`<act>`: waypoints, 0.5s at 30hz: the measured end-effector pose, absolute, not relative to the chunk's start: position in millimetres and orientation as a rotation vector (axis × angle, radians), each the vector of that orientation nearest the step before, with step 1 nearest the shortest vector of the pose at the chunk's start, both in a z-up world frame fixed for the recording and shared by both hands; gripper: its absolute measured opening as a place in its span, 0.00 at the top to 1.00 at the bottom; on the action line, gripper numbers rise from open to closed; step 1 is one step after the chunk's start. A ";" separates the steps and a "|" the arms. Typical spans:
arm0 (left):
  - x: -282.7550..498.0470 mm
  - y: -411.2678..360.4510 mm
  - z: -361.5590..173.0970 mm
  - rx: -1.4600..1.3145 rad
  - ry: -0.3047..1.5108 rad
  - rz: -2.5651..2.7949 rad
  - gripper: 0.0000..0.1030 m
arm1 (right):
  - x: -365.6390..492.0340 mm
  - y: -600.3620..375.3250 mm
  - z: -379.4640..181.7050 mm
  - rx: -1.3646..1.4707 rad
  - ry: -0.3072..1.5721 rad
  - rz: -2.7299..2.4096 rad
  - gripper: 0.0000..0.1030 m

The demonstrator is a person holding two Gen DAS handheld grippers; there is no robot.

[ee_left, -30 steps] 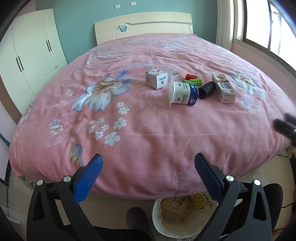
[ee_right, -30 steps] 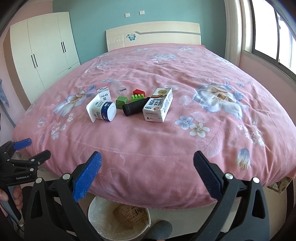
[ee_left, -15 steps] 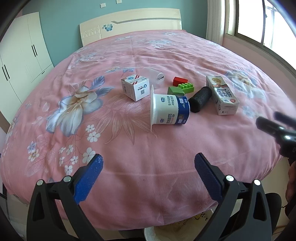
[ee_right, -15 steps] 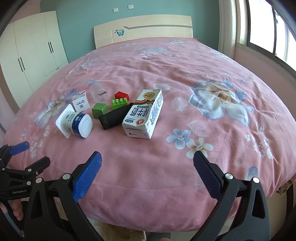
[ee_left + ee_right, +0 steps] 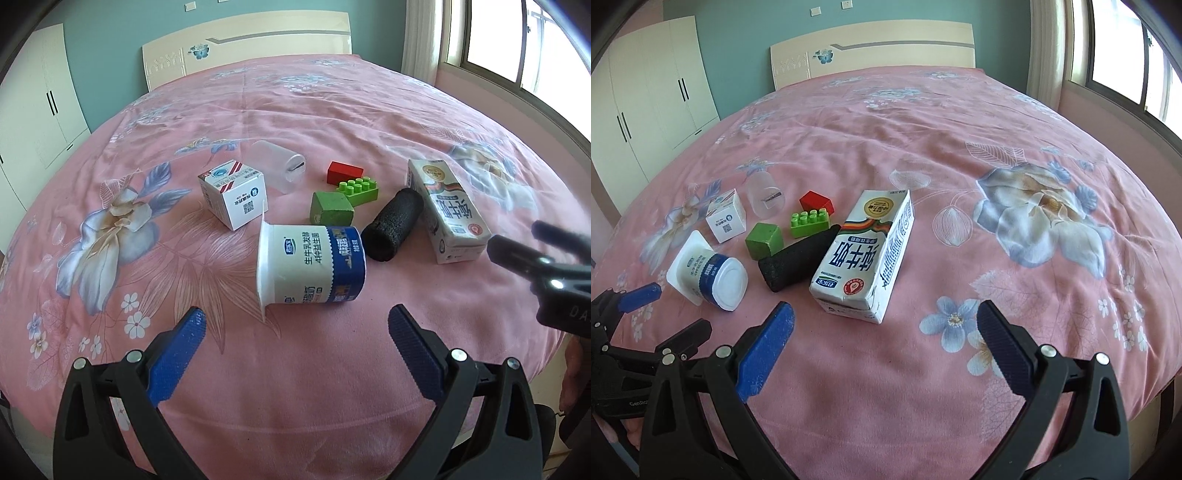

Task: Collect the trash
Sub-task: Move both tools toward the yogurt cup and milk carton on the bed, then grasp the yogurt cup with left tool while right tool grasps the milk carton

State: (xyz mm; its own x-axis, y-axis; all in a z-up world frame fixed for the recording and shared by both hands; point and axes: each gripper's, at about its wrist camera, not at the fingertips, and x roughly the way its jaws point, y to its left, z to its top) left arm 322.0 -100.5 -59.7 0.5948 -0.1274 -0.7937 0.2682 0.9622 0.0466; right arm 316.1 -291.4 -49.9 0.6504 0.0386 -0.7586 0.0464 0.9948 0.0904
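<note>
A white-and-blue yogurt cup (image 5: 310,269) lies on its side on the pink bed, just ahead of my open, empty left gripper (image 5: 295,325); it also shows in the right wrist view (image 5: 709,277). A white milk carton (image 5: 864,258) lies flat just ahead of my open, empty right gripper (image 5: 882,325); it shows at the right in the left wrist view (image 5: 447,210). A small white box (image 5: 232,192), a clear plastic cup (image 5: 284,168) and a black foam roll (image 5: 393,229) lie among them.
A green cube (image 5: 330,212), a green studded brick (image 5: 358,190) and a red block (image 5: 343,172) lie behind the cup. The pink floral bedspread (image 5: 997,155) stretches to a cream headboard (image 5: 871,51). White wardrobes (image 5: 646,107) stand left, a window (image 5: 1126,48) right.
Both grippers have moved forward over the bed's front edge toward the items. The bin below the bed has dropped out of view. Both grippers stay open.
</note>
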 end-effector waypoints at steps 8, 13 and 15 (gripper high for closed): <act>345.1 -106.6 -71.4 0.182 0.926 -0.216 0.02 | 350.7 -279.0 -69.3 0.083 0.916 0.011 0.05; 359.4 -108.6 -77.6 0.184 0.937 -0.209 0.02 | 370.9 -274.7 -77.7 0.041 0.932 -0.022 0.05; 364.0 -110.0 -78.8 0.189 0.933 -0.206 0.02 | 377.1 -276.6 -80.0 0.037 0.940 -0.044 0.05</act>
